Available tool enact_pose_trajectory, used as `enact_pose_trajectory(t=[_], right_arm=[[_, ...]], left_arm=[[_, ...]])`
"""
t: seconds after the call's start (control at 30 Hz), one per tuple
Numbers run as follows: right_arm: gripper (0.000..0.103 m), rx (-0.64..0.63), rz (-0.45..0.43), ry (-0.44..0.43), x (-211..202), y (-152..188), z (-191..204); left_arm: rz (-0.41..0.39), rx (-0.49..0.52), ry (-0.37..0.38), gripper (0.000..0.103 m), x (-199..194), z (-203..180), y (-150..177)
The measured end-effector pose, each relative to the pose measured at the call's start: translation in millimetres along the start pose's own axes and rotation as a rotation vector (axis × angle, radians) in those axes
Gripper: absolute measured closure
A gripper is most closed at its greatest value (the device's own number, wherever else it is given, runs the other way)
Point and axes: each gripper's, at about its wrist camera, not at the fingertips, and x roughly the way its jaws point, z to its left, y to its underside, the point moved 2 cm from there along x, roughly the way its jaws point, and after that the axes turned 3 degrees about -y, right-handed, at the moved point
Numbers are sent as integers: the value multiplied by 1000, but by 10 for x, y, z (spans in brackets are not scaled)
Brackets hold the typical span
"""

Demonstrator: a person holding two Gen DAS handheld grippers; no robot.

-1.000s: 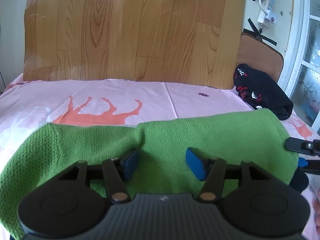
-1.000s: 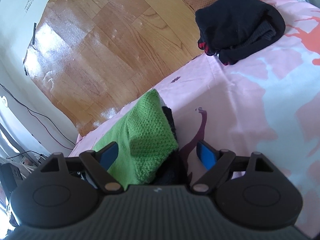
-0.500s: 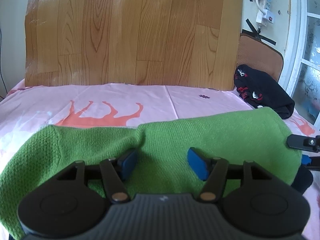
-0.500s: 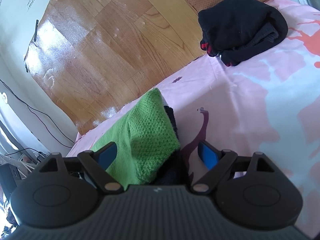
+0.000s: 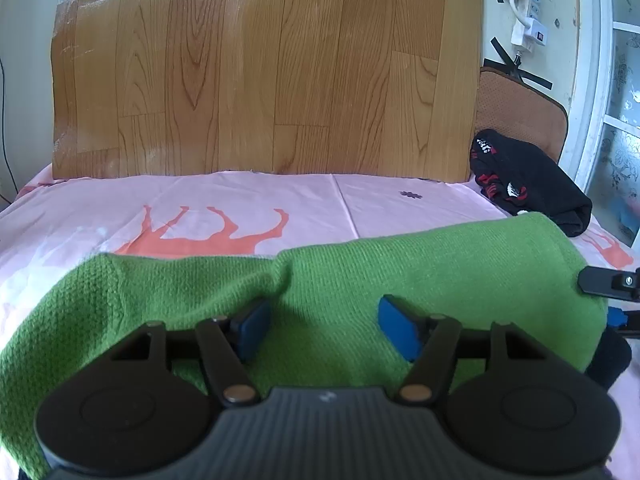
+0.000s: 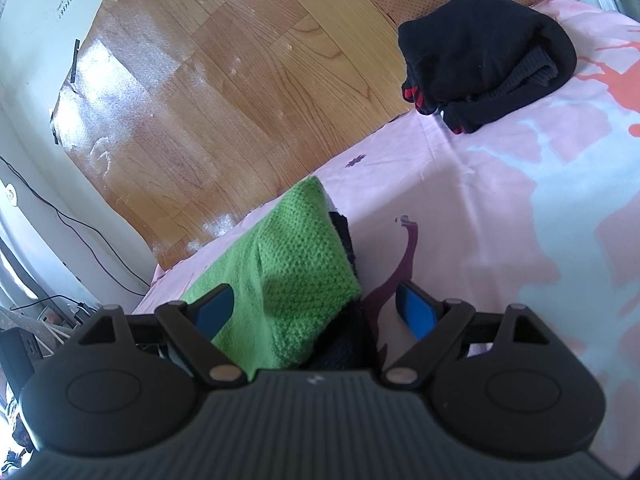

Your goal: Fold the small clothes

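Note:
A green knitted garment (image 5: 400, 272) lies folded in a long band across the pink bedsheet (image 5: 240, 196). My left gripper (image 5: 326, 322) hovers over its middle; its jaws are opening, the blue pads (image 5: 252, 328) stand apart on the knit, and no fold is pinched between them. In the right wrist view the garment's end (image 6: 296, 264) lies between the wide-apart pads of my right gripper (image 6: 316, 310), which is open. A dark layer (image 6: 344, 236) shows under that end. One right gripper finger (image 5: 608, 282) enters the left wrist view at the garment's right end.
A folded black garment (image 5: 528, 180) (image 6: 480, 64) sits at the back right of the bed. Behind the bed a wood-pattern board (image 5: 260, 72) leans on the wall, beside a brown cushion (image 5: 520, 108). A power strip (image 5: 528, 12) hangs on the wall.
The left gripper's pads have spread a little wider over the green knit. The right gripper and the garment have stayed where they were.

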Motion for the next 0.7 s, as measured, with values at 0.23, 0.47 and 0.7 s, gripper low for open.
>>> enact_pose_trajectory(t=[0.23,0.47,0.7], right_arm=[[13,-5,2,-12,-7,-32,-21],[13,-9,-2,-20,-13,-54,-54],[13,-12,-2,-25,-14,-58,-57]], left_arm=[[-4,-4,-5,37,-10,-7,8],[18,11,-51,14,13,-9,-7],[27,28,-73,8,25,-16,-8]])
